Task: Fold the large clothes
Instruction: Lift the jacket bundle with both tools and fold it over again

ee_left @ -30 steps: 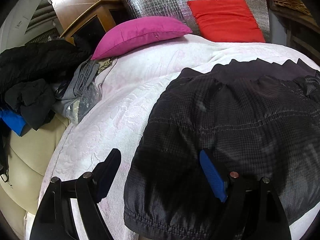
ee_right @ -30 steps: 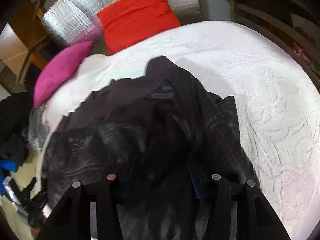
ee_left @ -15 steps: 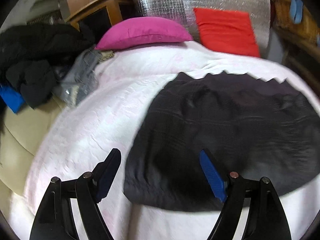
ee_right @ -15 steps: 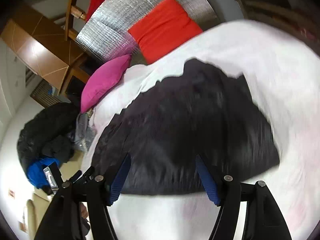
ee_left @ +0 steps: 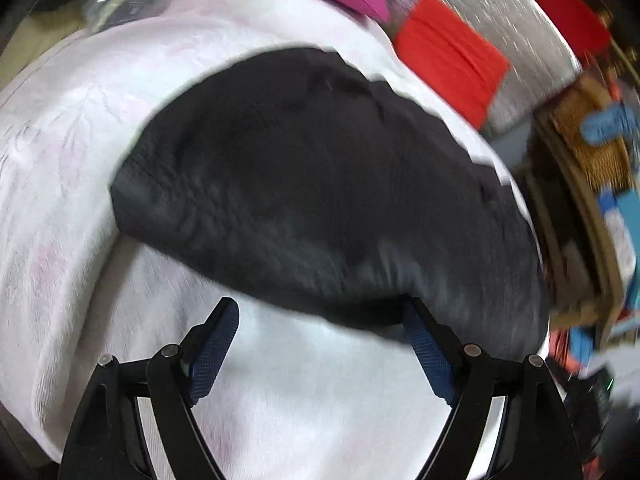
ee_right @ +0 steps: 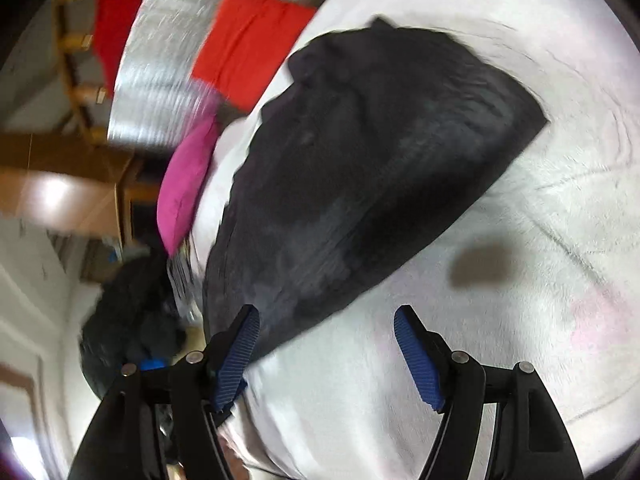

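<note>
Lying flat on the white bed [ee_left: 280, 400], toward its head end: a dark garment [ee_left: 320, 184], folded or bunched, type hard to tell through motion blur. Left hand-held gripper [ee_left: 320, 344] spread wide and holding nothing, right pad [ee_left: 428, 356] at the garment's near hem, contact unclear; left pad [ee_left: 214, 350] over bare bedding. Right hand-held gripper [ee_right: 326, 348] likewise released, its left pad [ee_right: 236, 356] at the garment's near corner by the bed's left edge. Beyond the head end, smeared: pink pillow [ee_right: 186, 184], red cushion [ee_right: 248, 44], silver panel [ee_right: 160, 60]. Off the left edge, a dark clothes heap [ee_right: 128, 320], partly cut off. Small dark blot [ee_right: 480, 266] on the bedding, nature unclear.
</note>
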